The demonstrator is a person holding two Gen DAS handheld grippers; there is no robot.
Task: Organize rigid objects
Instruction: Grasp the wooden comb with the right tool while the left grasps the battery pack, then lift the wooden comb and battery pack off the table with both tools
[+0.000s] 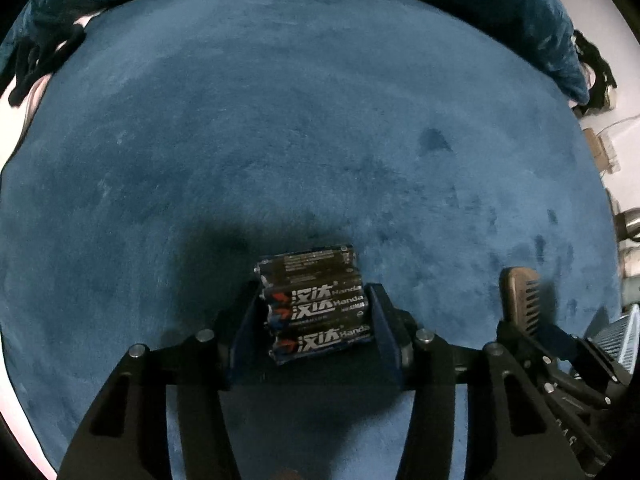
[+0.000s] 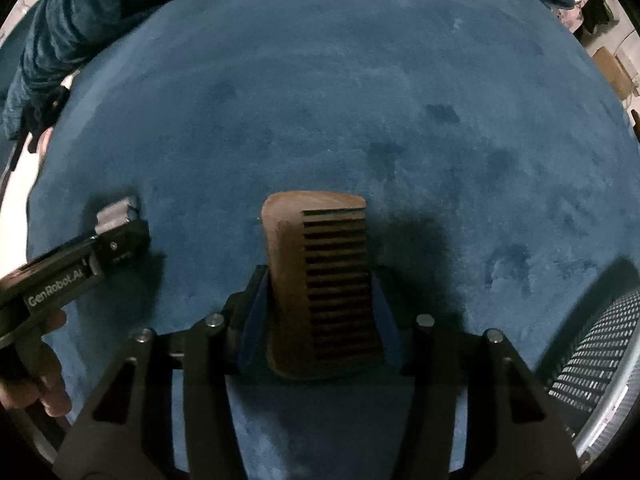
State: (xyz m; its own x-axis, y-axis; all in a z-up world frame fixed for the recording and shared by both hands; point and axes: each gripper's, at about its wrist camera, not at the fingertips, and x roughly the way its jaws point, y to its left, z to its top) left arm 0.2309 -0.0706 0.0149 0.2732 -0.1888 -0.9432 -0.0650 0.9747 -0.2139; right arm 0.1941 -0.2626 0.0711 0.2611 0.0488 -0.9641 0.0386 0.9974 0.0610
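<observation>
Wooden comb (image 2: 320,284) clamped in right gripper (image 2: 320,304) jaws, battery pack (image 1: 316,304) in left gripper (image 1: 316,320); next, carry both to mesh basket (image 2: 600,344) w/ care.

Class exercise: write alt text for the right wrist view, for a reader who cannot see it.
The right gripper is closed on a brown wooden comb above a blue cloth. At left, the left gripper holds a pack of batteries; a mesh basket shows at lower right.
</observation>
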